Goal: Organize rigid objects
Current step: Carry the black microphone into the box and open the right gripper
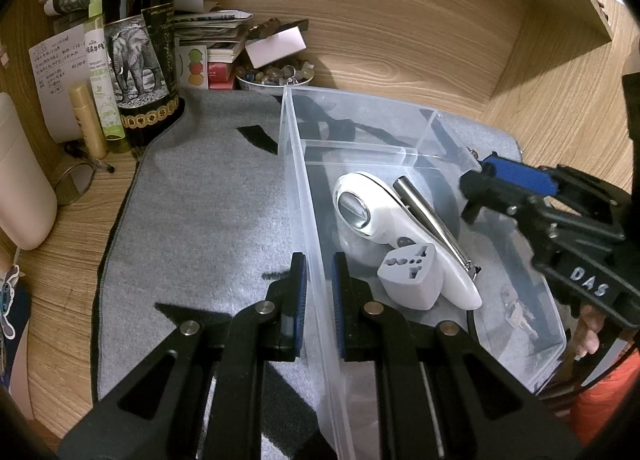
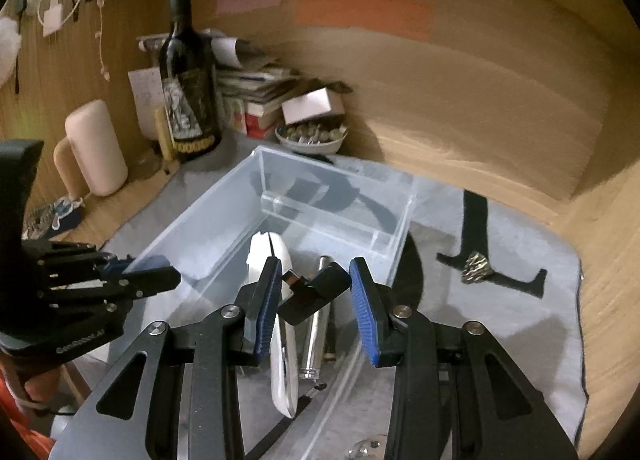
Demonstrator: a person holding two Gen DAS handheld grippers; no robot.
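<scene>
A clear plastic bin (image 1: 296, 164) sits on a grey felt mat (image 1: 208, 196). Inside lie a white handheld device (image 1: 372, 208), a silver metal cylinder (image 1: 436, 224) and a grey travel adapter (image 1: 412, 276). My left gripper (image 1: 319, 292) is shut on the bin's left wall. My right gripper (image 2: 314, 302) is open above the bin (image 2: 224, 228); a small black object (image 2: 316, 292) sits loose between its fingers, over the white device (image 2: 280, 340) and cylinder (image 2: 318, 332). The right gripper also shows at the bin's right side in the left wrist view (image 1: 492, 180).
A wine bottle (image 1: 138, 40), tubes, papers, books and a bowl of stones (image 1: 276, 74) crowd the back left. A small metallic trinket (image 2: 476, 266) lies on the mat right of the bin. Wooden walls enclose the desk.
</scene>
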